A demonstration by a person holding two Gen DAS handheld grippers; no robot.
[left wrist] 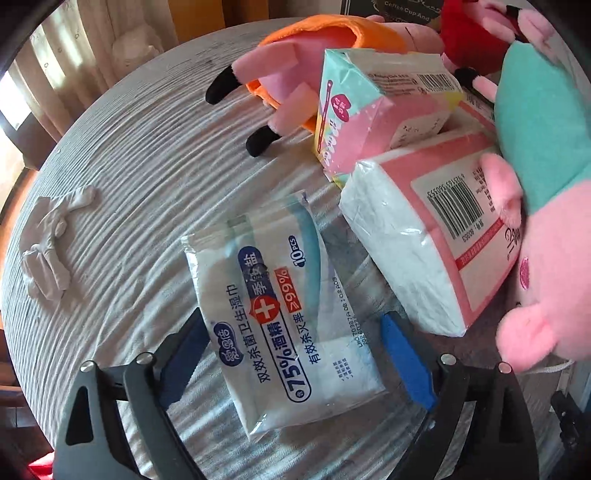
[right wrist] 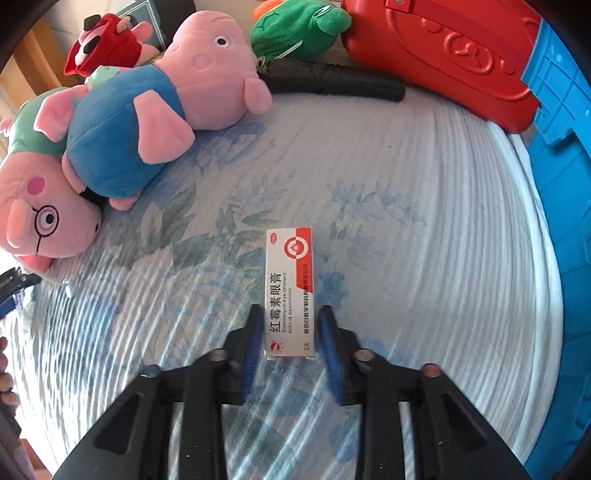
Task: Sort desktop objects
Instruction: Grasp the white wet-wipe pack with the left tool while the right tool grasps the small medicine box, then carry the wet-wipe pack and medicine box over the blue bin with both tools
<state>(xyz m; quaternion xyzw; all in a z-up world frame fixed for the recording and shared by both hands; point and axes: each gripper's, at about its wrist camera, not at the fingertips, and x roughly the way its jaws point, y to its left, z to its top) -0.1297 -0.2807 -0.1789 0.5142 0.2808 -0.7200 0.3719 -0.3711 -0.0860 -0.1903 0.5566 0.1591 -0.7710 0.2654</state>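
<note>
left hand-held gripper (left wrist: 295, 358): released, jaws wide astride wet-wipes pack (left wrist: 280, 314) lying on table (left wrist: 129, 177) | right hand-held gripper (right wrist: 290, 354): released, eye ointment box (right wrist: 290, 291) between pads, on table

Open worktop (left wrist: 140, 177) is seen left of the wipes pack (left wrist: 280, 314), broken only by a crumpled glove (left wrist: 51, 236). The right side is blocked by tissue packs (left wrist: 417, 236) and plush pigs (left wrist: 543, 229).

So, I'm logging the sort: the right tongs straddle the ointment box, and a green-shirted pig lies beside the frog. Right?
Not quite. In the right wrist view, the pig beside the frog wears blue. The right tongs do straddle the ointment box.
</note>
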